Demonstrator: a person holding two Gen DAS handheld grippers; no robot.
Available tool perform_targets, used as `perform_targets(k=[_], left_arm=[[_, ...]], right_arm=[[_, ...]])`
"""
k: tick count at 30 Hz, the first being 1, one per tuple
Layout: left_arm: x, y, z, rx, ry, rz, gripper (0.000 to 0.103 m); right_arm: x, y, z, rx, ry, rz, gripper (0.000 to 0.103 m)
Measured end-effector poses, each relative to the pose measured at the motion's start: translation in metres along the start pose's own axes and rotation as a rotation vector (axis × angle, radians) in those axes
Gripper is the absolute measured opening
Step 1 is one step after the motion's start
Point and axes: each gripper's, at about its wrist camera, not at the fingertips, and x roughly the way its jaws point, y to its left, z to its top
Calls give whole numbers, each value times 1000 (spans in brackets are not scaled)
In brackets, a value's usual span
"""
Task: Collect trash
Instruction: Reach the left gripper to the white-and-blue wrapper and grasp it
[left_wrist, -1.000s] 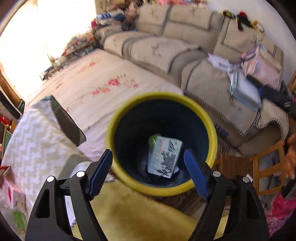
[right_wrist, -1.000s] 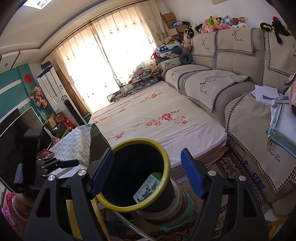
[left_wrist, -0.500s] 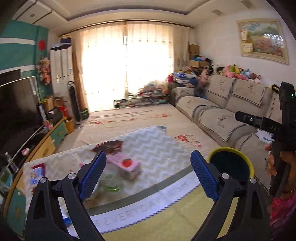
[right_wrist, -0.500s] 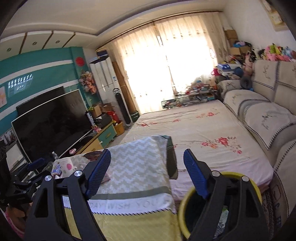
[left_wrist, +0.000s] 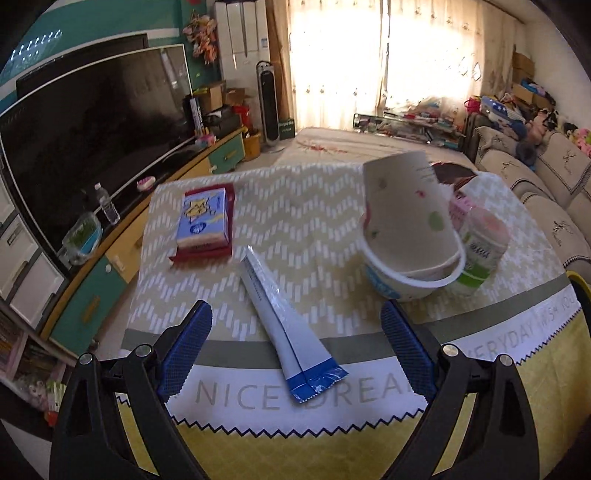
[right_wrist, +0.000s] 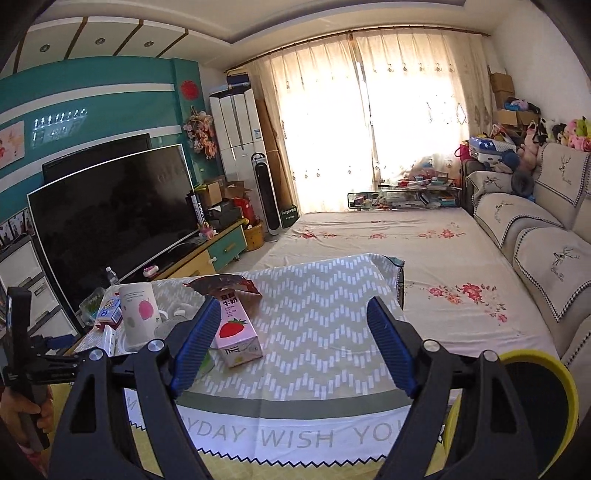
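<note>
My left gripper (left_wrist: 295, 347) is open and empty above the table's near edge, its jaws either side of a white and blue tube (left_wrist: 280, 314). Beyond lie a blue tissue pack (left_wrist: 201, 218) on a red box, and a paper cup (left_wrist: 402, 210) tipped in a white bowl (left_wrist: 410, 277) beside a small bottle (left_wrist: 480, 251). My right gripper (right_wrist: 291, 347) is open and empty over the table, near a pink strawberry milk carton (right_wrist: 236, 332). The yellow-rimmed trash bin (right_wrist: 535, 391) stands at the table's right end.
The table wears a chevron cloth (right_wrist: 314, 295). A TV (right_wrist: 110, 214) on a teal cabinet stands left. A sofa (right_wrist: 535, 236) lines the right wall and a floral mat (right_wrist: 406, 240) covers the floor beyond. A red wrapper (right_wrist: 221, 284) lies behind the carton.
Both grippers have swung away from above the trash bin to the left and now face the table. Both stay open and empty.
</note>
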Motion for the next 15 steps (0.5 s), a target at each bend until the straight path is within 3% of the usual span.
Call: perform_targets(k=[6, 15], left_arm=[[37, 4, -9, -65, 120, 45, 87], [62, 18, -1, -111, 171, 67, 81]], right_arm=[[12, 0, -6, 9, 30, 0, 78], [14, 14, -11, -32, 41, 21, 80]])
